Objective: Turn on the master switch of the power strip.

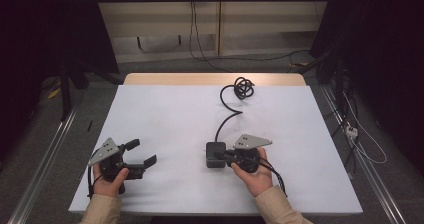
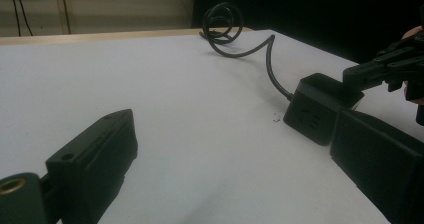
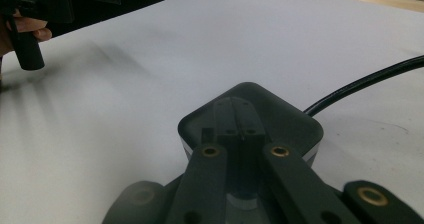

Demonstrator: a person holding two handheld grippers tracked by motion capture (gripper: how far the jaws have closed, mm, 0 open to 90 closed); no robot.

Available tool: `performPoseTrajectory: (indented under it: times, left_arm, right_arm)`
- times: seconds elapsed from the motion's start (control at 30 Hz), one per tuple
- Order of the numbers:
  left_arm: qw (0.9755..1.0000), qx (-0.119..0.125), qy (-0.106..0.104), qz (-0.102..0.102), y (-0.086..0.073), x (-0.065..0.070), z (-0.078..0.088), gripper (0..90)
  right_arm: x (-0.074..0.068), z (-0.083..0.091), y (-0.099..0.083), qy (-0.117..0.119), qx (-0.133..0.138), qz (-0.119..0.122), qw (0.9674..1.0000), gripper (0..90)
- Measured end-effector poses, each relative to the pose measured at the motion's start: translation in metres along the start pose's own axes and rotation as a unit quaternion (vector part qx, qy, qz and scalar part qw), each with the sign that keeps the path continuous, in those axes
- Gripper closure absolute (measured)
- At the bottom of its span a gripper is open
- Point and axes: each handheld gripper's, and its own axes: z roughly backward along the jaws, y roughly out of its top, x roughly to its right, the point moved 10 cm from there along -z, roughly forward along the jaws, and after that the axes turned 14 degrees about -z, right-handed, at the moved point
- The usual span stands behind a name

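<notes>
A black cube-shaped power adapter [image 1: 214,150] sits near the middle of the white table [image 1: 165,109]. Its black cable [image 1: 226,120] runs back to a coil [image 1: 243,87] at the far edge. My right gripper [image 1: 222,156] lies over the cube's top from the right, jaws shut together with nothing between them. In the right gripper view the joined jaws of the right gripper [image 3: 240,132] rest above the cube [image 3: 280,115]. My left gripper [image 1: 144,152] stands open at the front left, apart from the cube [image 2: 312,106], holding nothing.
The table's wooden far edge [image 1: 210,78] shows behind the white cover. Dark curtains and floor cables [image 1: 360,139] surround the table. A metal rail [image 1: 45,159] runs along the floor on the left.
</notes>
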Motion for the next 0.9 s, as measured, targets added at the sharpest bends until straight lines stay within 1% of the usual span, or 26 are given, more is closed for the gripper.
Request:
performPoseTrajectory:
  times: [0.33, 0.37, 0.4, 0.53, 0.83, 0.9]
  left_arm:
    - [1.0, -0.001, 0.0, -0.002, -0.0004, -0.0007, 0.0003, 4.5]
    - [1.0, 0.0, 0.001, 0.002, 0.0, -0.0006, 0.0002, 4.5]
    - [1.0, 0.0, 0.001, 0.001, -0.0001, -0.0007, 0.0001, 4.5]
    - [1.0, -0.001, -0.001, -0.002, -0.0002, -0.0005, 0.0003, 4.5]
    - [1.0, 0.0, 0.001, -0.001, 0.0002, -0.0011, 0.0008, 4.5]
    - [1.0, 0.0, 0.001, 0.0, 0.0003, -0.001, 0.0006, 4.5]
  right_arm:
    - [0.0004, 0.0001, 0.0001, 0.003, 0.003, -0.003, 1.0, 90.0]
    - [0.0005, 0.0002, 0.0001, 0.003, 0.002, -0.004, 1.0, 90.0]
    - [0.0004, 0.0001, 0.0002, 0.003, 0.002, -0.004, 1.0, 90.0]
    - [0.0002, 0.0001, 0.0003, 0.001, 0.003, -0.002, 1.0, 90.0]
    - [0.0001, 0.0001, 0.0004, 0.0, 0.003, 0.001, 1.0, 90.0]
    - [0.0003, 0.0001, 0.0006, 0.001, 0.003, -0.001, 1.0, 90.0]
